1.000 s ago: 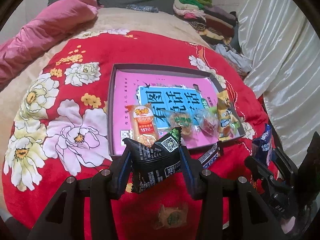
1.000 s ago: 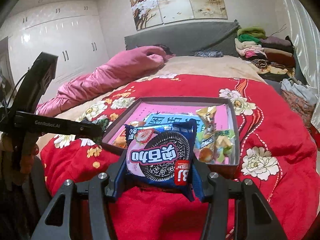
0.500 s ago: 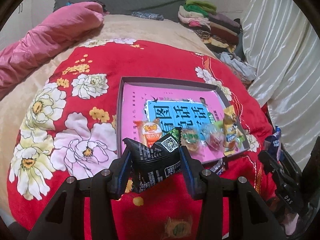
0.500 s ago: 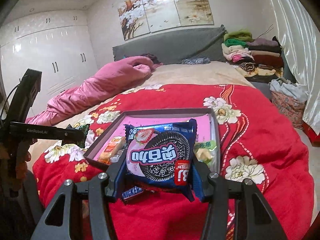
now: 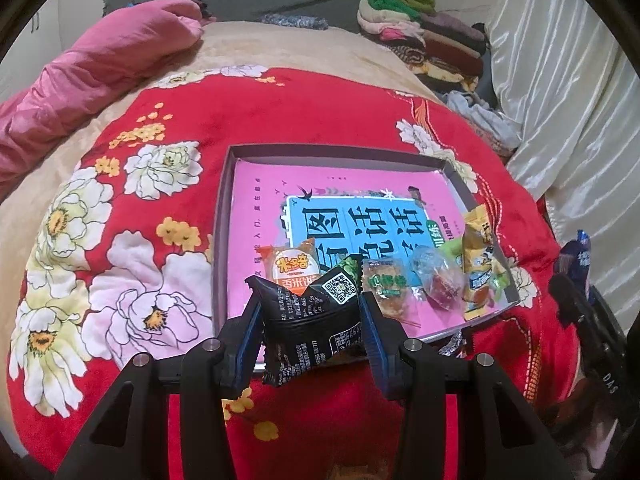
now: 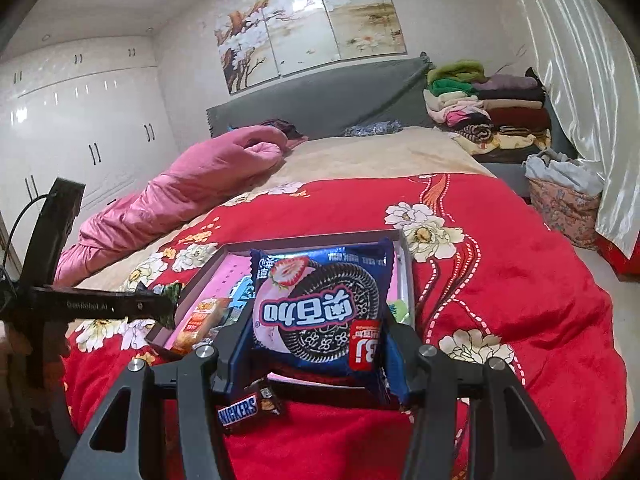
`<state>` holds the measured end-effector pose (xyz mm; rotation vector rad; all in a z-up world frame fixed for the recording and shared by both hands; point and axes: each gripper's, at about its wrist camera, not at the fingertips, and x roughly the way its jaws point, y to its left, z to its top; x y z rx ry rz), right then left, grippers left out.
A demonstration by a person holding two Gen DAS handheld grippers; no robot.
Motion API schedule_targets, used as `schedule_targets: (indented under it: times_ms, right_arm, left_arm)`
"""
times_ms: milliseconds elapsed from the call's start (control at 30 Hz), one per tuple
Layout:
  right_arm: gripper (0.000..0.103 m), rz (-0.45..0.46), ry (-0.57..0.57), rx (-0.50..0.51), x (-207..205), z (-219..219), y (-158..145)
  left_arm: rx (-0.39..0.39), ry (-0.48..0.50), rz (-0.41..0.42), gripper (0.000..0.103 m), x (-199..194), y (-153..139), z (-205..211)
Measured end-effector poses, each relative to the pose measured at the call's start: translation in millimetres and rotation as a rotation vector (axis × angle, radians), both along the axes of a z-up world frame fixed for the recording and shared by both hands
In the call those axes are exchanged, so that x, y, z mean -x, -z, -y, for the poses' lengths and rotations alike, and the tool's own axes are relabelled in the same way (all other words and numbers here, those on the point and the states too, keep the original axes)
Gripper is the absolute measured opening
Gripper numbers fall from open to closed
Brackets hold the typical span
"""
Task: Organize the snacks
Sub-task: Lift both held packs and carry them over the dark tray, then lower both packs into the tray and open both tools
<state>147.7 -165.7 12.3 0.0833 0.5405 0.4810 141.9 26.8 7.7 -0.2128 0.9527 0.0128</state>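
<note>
Snickers bar point(image 6: 248, 408) half hidden behind right tool point(image 6: 316, 364), black packet's point(image 5: 316, 320) small print unreadable

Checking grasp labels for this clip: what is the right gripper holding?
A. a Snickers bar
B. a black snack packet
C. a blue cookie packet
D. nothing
C: the right gripper is shut on the blue cookie packet; the Snickers bar lies on the red blanket below it.

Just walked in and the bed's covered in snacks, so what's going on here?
A person is sorting snacks into a shallow box on the red floral blanket. The left gripper holds a black snack packet; the right gripper holds a blue cookie pack. A Snickers bar lies outside the box.
</note>
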Motion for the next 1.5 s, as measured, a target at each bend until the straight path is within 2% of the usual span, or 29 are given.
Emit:
schedule_targets:
  times_ms: [667, 1000, 1500]
  right_arm:
    - [0.055, -0.032, -0.005, 0.035, -26.1, -15.3, 12.0]
    - [0.055, -0.081, -0.048, 0.076, -39.6, -33.6, 28.9]
    - [0.056, -0.104, -0.079, 0.118, -46.3, -49.9, 43.5]
  left_arm:
    - [-0.034, 0.021, -0.029, 0.048, -23.3, 21.1, 14.5]
    - [-0.028, 0.029, -0.034, 0.048, -29.0, 23.9, 19.0]
    - [0.006, 0.029, -0.04, 0.048, -30.4, 25.5, 16.6]
